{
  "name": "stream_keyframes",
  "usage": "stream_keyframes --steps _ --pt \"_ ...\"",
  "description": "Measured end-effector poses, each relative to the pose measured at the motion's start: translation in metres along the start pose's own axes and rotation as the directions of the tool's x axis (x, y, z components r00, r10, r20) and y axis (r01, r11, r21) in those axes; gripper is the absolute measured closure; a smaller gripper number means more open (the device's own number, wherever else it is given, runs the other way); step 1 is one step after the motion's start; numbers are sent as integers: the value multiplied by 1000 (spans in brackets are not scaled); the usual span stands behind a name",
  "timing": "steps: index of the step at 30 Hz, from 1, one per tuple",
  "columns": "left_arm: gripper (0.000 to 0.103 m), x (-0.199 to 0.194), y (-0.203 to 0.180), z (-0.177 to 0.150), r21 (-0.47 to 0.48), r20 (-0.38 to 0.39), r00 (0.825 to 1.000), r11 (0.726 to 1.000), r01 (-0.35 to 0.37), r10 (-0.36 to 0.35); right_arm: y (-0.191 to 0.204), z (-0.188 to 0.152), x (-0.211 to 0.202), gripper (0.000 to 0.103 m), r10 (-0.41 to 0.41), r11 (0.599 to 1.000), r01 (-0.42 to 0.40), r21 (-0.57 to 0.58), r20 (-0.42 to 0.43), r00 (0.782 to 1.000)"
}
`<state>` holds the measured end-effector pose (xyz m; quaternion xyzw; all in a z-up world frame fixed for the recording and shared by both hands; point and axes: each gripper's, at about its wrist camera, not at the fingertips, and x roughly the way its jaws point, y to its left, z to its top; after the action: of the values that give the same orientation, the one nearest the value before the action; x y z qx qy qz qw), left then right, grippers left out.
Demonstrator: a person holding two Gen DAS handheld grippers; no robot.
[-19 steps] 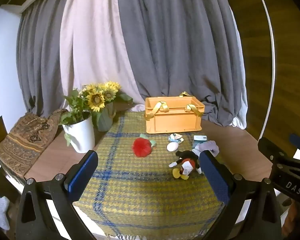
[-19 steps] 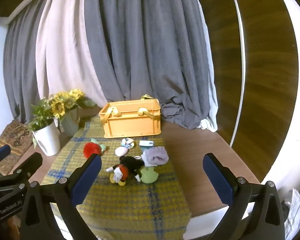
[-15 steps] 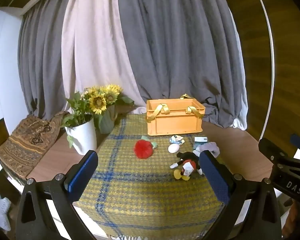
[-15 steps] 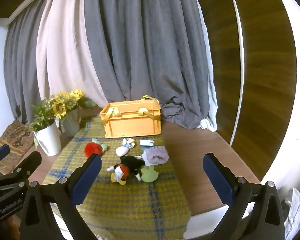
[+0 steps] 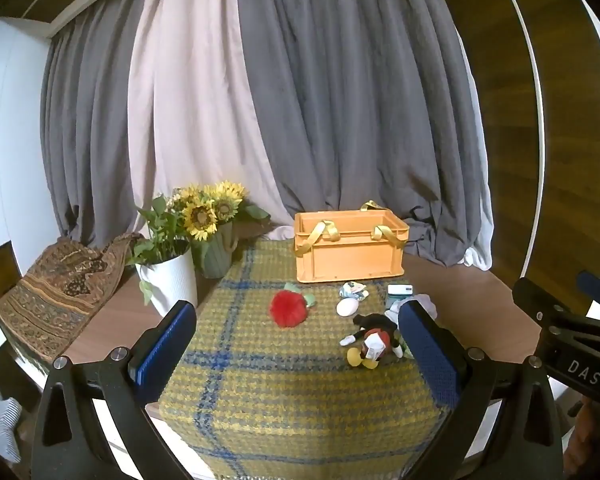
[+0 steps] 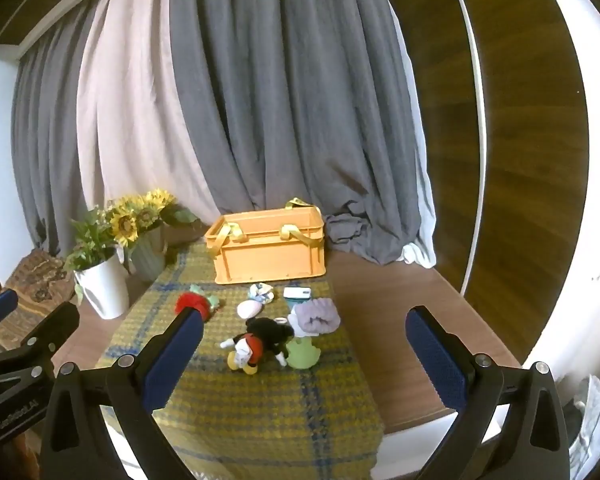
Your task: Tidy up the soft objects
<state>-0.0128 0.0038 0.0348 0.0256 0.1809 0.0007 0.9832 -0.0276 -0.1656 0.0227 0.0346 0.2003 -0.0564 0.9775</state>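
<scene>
crate (image 5: 350, 252): sitting at the back of the cloth (image 5: 284, 392)
toys: lying before the crate
mouse doll (image 6: 260, 344): lying nearest, toys behind it
flowerpot (image 5: 170, 280): standing left of the cloth

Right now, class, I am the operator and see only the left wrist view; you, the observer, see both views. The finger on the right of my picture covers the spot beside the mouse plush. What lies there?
Observer: A pale green soft item lies against the mouse plush, on its right in the right wrist view.
Operator: And the lilac thing peeking out behind?
Observer: It is a fluffy lilac cloth, bunched up just behind the green item.
Operator: Is the right gripper free to take one?
Observer: Yes. The right gripper is open wide and holds nothing.
</scene>
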Motion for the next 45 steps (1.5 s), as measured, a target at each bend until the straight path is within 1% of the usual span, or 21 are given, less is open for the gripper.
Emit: stream_keyframes --steps 3,14,31,45 --pt "0 1 0 3 3 2 1000 1000 2 -2 0 1 2 0 1 1000 -1 4 0 1000" --pt "0 1 -3 -14 3 16 1000 1000 -2 2 -2 -6 -2 0 -5 1000 5 6 17 1000" --pt "0 3 -10 -19 2 12 1000 1000 5 -5 -5 -6 0 0 -5 1000 5 8 17 1000" --pt "0 2 -7 -22 0 14 1000 1000 9 -9 -6 -6 1 0 -7 1000 7 8 16 1000"
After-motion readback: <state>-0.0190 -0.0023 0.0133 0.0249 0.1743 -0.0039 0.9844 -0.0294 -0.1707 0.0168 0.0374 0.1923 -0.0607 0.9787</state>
